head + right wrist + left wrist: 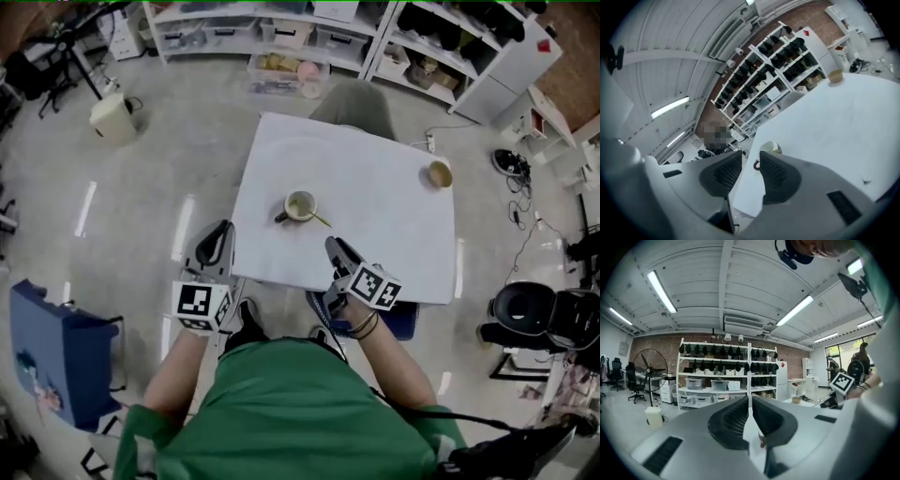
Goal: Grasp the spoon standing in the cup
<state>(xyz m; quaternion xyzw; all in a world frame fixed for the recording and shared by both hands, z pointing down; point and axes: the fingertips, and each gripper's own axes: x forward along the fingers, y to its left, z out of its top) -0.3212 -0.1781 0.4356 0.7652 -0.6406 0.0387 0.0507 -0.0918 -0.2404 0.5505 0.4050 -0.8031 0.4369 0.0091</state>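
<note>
While the spoon (pixel 320 220) leans in the cup (pixel 300 205) at the middle of the white surface (pixel 375 178), the right hand-held gripper (pixel 335 247) stands released and empty near it, and the left hand-held gripper (pixel 217 239) is clenched beside the surface's edge.

No words, numbers or brand names can be read anywhere. The cubes on the left gripper (pixel 215 242) and the right gripper (pixel 337 251) carry black-and-white square patterns, not letters. A red diamond sticker (pixel 542 45) sits on the white cabinet (pixel 511 73) beside the shelves; it may bear print, but it is too small to make out.
</note>
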